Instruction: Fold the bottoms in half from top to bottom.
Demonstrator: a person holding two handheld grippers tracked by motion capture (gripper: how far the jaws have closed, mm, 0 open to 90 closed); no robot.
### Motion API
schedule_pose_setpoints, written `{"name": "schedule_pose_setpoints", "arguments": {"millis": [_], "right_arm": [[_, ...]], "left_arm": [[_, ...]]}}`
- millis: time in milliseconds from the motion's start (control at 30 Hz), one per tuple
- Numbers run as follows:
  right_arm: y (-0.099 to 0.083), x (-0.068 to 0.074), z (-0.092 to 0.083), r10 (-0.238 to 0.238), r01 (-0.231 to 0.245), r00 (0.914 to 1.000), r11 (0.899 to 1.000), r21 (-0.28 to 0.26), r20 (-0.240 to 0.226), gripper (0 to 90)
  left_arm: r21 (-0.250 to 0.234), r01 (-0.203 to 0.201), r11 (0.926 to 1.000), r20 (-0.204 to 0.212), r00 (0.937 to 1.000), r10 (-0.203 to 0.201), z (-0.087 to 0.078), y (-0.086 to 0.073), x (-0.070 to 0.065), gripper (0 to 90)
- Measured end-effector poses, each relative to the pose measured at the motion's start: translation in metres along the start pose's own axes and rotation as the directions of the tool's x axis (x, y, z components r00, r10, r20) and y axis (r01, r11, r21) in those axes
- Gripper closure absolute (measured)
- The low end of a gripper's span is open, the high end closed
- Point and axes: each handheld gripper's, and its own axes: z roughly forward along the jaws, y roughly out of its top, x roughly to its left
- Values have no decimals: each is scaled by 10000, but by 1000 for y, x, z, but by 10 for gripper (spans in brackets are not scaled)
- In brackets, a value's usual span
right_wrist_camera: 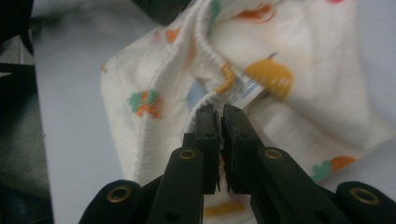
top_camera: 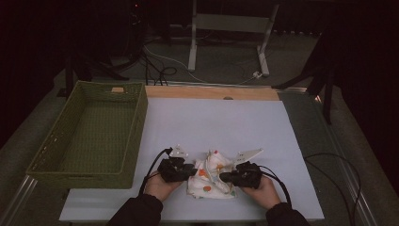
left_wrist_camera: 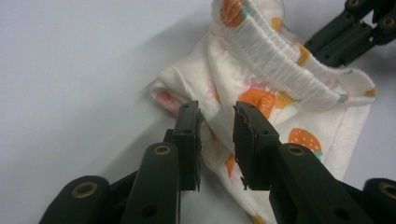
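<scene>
A small white garment [top_camera: 211,176] printed with orange and green shapes lies crumpled near the front of the white mat [top_camera: 216,122]. Its gathered elastic waistband [left_wrist_camera: 280,60] is raised. My left gripper [top_camera: 192,171] is at the garment's left side. In the left gripper view its jaws [left_wrist_camera: 217,109] stand a little apart over a fold of the cloth, with fabric showing in the gap. My right gripper [top_camera: 222,177] is at the garment's right side, and its jaws [right_wrist_camera: 219,109] are pinched together on the hem of the garment [right_wrist_camera: 303,56]. A hand holds each gripper from below.
A green woven basket [top_camera: 136,132] with nothing in it stands at the left of the mat. A wooden strip [top_camera: 211,92] borders the mat's far edge. Black cables [top_camera: 329,165] loop on the grey surface at the right. A metal stand [top_camera: 230,23] is beyond the table.
</scene>
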Motion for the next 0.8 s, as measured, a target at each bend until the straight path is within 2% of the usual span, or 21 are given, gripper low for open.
{"name": "schedule_pose_setpoints", "arguments": {"millis": [33,100,167,433,500,533,567,600,633,733,800], "right_arm": [[2,-4,2,186,-186,9997,9998,-29,160,852],[3,-8,5,158,-160,9996,9999,46,254,852],[4,-9,10,175,-177,9997,9998,132,170,853],[2,3,12,-51,55,9998,9998,212,-211,854],[0,12,13,-133,144,9985,9997,201,-532,856],[0,12,13,-133,144,9985,9997,201,-532,856],[-2,18,15,-205,228,9965,9994,273,-811,857],[-2,19,16,-285,310,9961,9991,288,-829,858],[-4,21,16,-296,332,9938,9989,327,-1068,863],[-5,24,15,-371,417,9931,9984,392,-1111,857],[-8,25,9,-281,310,9937,9992,246,-1086,854]], "left_arm": [[40,13,10000,6,10000,-13,1,0,0,722],[32,42,10000,-12,10000,-42,2,0,1,721],[26,44,10000,-15,10000,-44,2,1,1,720],[-105,54,9999,-151,9999,-55,0,6,3,714],[-209,32,9998,-161,9999,-36,1,11,2,713],[-209,32,9998,-161,9999,-36,1,11,2,712],[-258,2,9997,-156,9999,-6,2,14,0,710],[-308,11,9995,-164,9999,-16,2,16,-1,709],[-328,-11,9995,-161,9999,5,2,18,-1,704],[-415,-10,9991,-79,10000,7,2,21,-4,695],[-524,-122,9986,55,9999,125,2,23,-8,695]]}}
